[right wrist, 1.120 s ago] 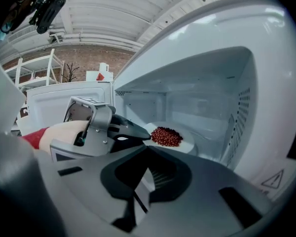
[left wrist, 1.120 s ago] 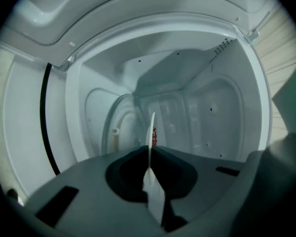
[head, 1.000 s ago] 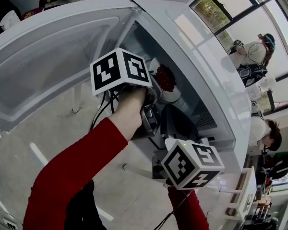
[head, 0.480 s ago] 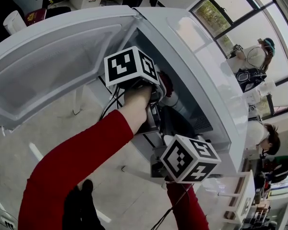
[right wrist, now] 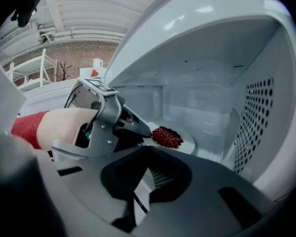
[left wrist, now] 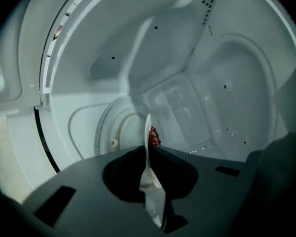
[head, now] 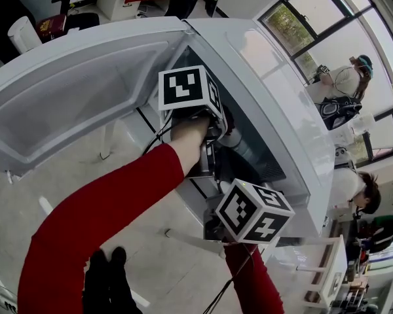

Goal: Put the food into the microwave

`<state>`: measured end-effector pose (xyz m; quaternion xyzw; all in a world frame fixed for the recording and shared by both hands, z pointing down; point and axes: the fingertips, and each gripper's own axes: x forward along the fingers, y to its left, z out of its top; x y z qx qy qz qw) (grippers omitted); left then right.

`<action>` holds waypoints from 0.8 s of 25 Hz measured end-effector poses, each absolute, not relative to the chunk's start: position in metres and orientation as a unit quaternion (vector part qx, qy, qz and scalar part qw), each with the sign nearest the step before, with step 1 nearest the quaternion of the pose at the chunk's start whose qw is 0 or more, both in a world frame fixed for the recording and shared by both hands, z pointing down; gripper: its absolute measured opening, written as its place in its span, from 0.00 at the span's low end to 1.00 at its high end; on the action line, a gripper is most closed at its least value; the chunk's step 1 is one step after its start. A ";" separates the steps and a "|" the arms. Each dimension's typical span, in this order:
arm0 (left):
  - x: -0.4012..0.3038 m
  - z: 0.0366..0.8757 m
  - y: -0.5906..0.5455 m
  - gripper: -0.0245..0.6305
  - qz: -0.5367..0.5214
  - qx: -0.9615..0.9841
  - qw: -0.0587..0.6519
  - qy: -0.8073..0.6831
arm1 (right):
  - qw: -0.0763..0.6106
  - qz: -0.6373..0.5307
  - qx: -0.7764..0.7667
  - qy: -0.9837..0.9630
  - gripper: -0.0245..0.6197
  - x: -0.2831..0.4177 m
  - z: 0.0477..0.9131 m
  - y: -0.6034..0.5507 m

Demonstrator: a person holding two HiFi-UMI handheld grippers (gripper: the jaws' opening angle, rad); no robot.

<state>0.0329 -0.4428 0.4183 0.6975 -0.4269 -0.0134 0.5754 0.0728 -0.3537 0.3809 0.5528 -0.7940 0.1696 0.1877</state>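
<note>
Reached deep into the open microwave [head: 262,77] with the left gripper [right wrist: 138,126], jaws pinched almost together on the rim of a white plate [right wrist: 187,143]. Carried a heap of red food [right wrist: 166,137] on that plate, low inside the cavity, just right of centre in the right gripper view. Kept the right gripper [right wrist: 143,194] outside the opening, at lower centre of the head view, jaws drawn together on nothing. Left the door [head: 72,90] swung wide toward the upper left.
</note>
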 end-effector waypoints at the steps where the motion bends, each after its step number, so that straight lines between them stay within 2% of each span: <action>1: 0.032 0.418 -0.443 0.08 -0.004 0.702 0.566 -0.432 | 0.189 0.169 0.553 -0.794 0.06 0.073 0.381 -0.354; 6: 0.033 0.411 -0.453 0.11 0.004 0.730 0.515 -0.450 | 0.191 0.161 0.554 -0.794 0.06 0.073 0.378 -0.355; 20: 0.028 0.413 -0.448 0.17 0.080 0.772 0.430 -0.461 | 0.196 0.154 0.555 -0.794 0.06 0.070 0.379 -0.354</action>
